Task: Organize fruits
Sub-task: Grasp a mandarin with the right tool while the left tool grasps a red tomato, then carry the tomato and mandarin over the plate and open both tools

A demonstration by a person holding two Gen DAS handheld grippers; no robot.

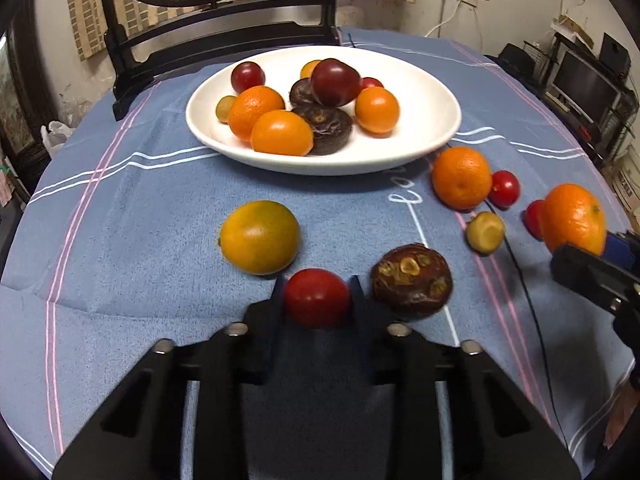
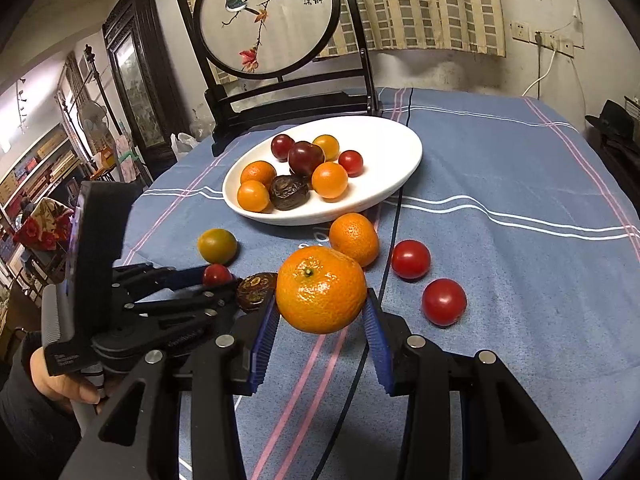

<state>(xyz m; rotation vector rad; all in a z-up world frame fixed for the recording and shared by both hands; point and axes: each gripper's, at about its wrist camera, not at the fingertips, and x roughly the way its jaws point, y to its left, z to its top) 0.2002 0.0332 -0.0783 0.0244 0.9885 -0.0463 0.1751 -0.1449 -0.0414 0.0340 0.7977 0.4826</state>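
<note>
Left wrist view first: a cherry tomato [image 1: 317, 297] is pinched between the fingers of the left gripper [image 1: 318, 300], closed snug on both sides, near the table's front edge, probably so it can be carried to the plate [image 1: 432, 136] set toward the back edge. It's basically round, so no real long axis can be made out. A kumquat [image 1: 259, 237] and a brown chestnut [image 1: 412, 280] are left just beside it on the cloth [image 1: 120, 240]. Right wrist view: a mandarin [image 2: 321, 290] is held by the right gripper [image 2: 322, 312], blue pads [image 2: 374, 328] pressed at its sides, seemingly lifted off the cloth in front of the plate. Its stem end is turned up and slightly away, so the squat axis is roughly vertical. Two tomatoes [image 2: 444, 301] are left toward the right edge.
</note>
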